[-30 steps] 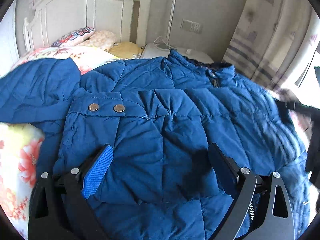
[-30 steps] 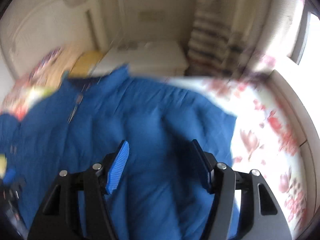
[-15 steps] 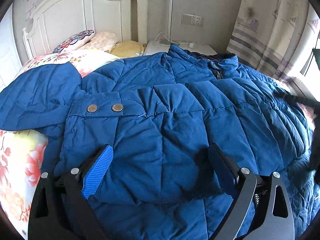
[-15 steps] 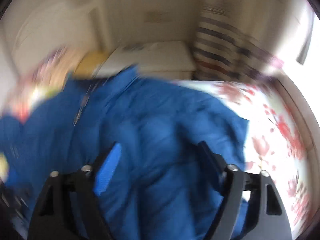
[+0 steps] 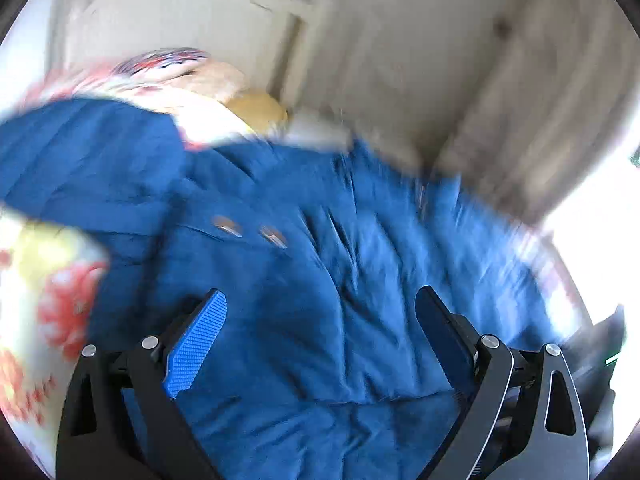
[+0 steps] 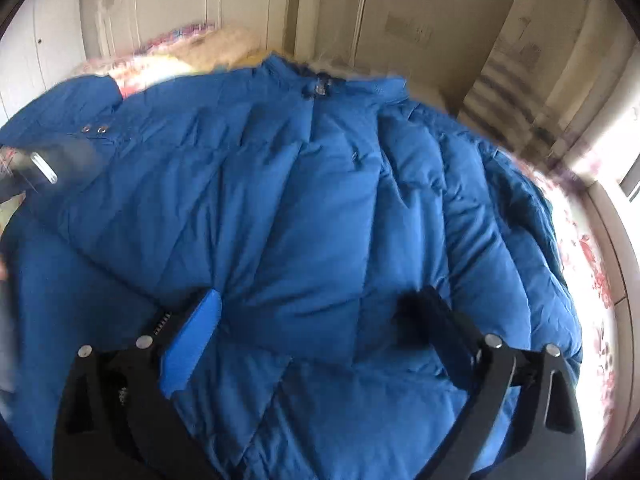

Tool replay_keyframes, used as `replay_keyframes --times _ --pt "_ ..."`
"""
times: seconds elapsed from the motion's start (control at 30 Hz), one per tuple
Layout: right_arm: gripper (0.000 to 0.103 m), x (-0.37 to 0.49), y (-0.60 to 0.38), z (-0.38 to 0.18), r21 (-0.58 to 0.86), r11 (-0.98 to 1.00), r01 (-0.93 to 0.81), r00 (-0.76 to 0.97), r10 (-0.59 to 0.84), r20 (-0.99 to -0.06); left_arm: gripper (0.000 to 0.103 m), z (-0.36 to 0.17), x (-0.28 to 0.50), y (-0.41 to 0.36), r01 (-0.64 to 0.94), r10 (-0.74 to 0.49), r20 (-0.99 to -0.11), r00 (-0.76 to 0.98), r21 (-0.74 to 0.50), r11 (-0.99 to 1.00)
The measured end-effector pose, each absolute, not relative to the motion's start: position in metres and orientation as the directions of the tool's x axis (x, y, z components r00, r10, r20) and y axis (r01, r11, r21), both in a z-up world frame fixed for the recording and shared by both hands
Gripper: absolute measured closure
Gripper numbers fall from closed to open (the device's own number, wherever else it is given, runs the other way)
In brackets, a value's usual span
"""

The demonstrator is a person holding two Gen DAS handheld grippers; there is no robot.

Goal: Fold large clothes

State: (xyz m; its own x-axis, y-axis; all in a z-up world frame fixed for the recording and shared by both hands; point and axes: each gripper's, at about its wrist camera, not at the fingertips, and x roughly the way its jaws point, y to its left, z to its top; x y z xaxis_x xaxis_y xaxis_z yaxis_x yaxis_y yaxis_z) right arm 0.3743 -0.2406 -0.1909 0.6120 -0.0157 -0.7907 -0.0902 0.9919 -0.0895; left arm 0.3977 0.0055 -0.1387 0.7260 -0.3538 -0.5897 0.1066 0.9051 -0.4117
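A big blue quilted down jacket (image 6: 320,208) lies spread on the bed, collar and zip toward the headboard. A folded sleeve with two metal snaps (image 6: 92,130) lies across its left side. My right gripper (image 6: 320,300) hovers just above the jacket's lower middle; its jaws are opening wide with only the flat fabric beneath them, nothing pinched. The left wrist view is blurred: my left gripper (image 5: 322,300) hangs open over the same jacket (image 5: 320,260), below the two snaps (image 5: 248,230). The other gripper's dark body (image 6: 40,168) shows at the right wrist view's left edge.
The bed carries a floral sheet (image 6: 596,280) that shows at the right and a floral quilt (image 5: 52,300) at the left. Pillows (image 5: 224,84) lie before the white headboard (image 6: 168,8). A striped curtain (image 6: 520,80) hangs by a bright window on the right.
The right gripper's jaws have spread wider and it has swung left and lower, over the jacket's middle. The left wrist view has rolled and blurred; its jaws stay open.
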Motion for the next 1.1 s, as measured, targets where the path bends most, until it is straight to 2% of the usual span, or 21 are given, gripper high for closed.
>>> replay_keyframes --times 0.1,0.17,0.23,0.3,0.4,0.47,0.5,0.57,0.6,0.67,0.77,0.87,0.93,1.03,1.1 --pt "0.003 0.381 -0.251 -0.194 -0.043 0.997 -0.071 0.602 0.008 -0.798 0.012 -0.127 0.382 0.103 -0.079 -0.293 -0.498 0.816 -0.598 0.798" --pt "0.003 0.377 -0.247 -0.193 -0.054 0.996 -0.071 0.606 0.0 -0.795 0.012 -0.133 0.379 0.16 -0.193 -0.234 -0.5 0.834 -0.661 0.725" --pt "0.003 0.373 -0.241 -0.191 -0.056 0.996 -0.069 0.609 -0.003 -0.793 0.012 -0.142 0.379 0.225 -0.354 -0.119 -0.561 0.819 -0.658 0.664" --pt "0.003 0.368 -0.238 -0.189 -0.045 0.997 -0.07 0.609 0.007 -0.793 0.012 -0.144 0.382 0.279 -0.434 -0.038 -0.574 0.818 -0.659 0.614" --pt "0.003 0.36 -0.24 -0.185 -0.037 0.997 -0.07 0.611 0.014 -0.791 0.012 -0.138 0.404 0.332 -0.511 0.022 -0.62 0.784 -0.626 0.589" --pt "0.003 0.36 -0.239 -0.185 -0.036 0.997 -0.069 0.614 0.014 -0.789 0.012 -0.138 0.424 0.353 -0.528 0.018 -0.639 0.769 -0.619 0.581" --pt "0.003 0.361 -0.239 -0.186 -0.034 0.997 -0.068 0.615 0.015 -0.788 0.02 -0.137 0.434 0.36 -0.54 0.029 -0.647 0.762 -0.611 0.58" --pt "0.003 0.361 -0.24 -0.185 -0.027 0.997 -0.068 0.618 0.021 -0.786 0.07 -0.137 0.449 0.366 -0.526 0.01 -0.655 0.755 -0.597 0.605" --pt "0.003 0.361 -0.242 -0.185 -0.023 0.997 -0.069 0.621 0.025 -0.784 0.09 -0.139 0.457 0.365 -0.522 -0.017 -0.665 0.747 -0.601 0.605" --pt "0.003 0.36 -0.243 -0.184 -0.02 0.998 -0.065 0.629 0.026 -0.777 0.097 -0.127 0.454 0.353 -0.53 0.045 -0.645 0.763 -0.583 0.615" --pt "0.011 0.353 -0.249 -0.179 -0.002 0.999 -0.038 0.668 0.024 -0.744 0.098 -0.083 0.444 0.286 -0.422 0.118 -0.535 0.837 -0.494 0.76" --pt "0.014 0.344 -0.263 -0.171 0.06 0.998 0.011 0.716 0.034 -0.697 0.098 -0.048 0.437 0.199 -0.251 0.068 -0.444 0.893 -0.367 0.896" --pt "0.014 0.339 -0.278 -0.168 0.129 0.99 0.052 0.742 0.048 -0.669 0.098 -0.034 0.432 0.123 -0.1 -0.002 -0.408 0.913 -0.231 0.968" --pt "0.014 0.33 -0.301 -0.164 0.231 0.967 0.105 0.78 0.064 -0.623 0.098 -0.043 0.424 0.008 0.137 -0.136 -0.44 0.888 -0.03 0.99" --pt "0.014 0.325 -0.315 -0.163 0.289 0.948 0.137 0.8 0.066 -0.596 0.098 -0.074 0.419 -0.07 0.269 -0.165 -0.524 0.836 0.128 0.955"
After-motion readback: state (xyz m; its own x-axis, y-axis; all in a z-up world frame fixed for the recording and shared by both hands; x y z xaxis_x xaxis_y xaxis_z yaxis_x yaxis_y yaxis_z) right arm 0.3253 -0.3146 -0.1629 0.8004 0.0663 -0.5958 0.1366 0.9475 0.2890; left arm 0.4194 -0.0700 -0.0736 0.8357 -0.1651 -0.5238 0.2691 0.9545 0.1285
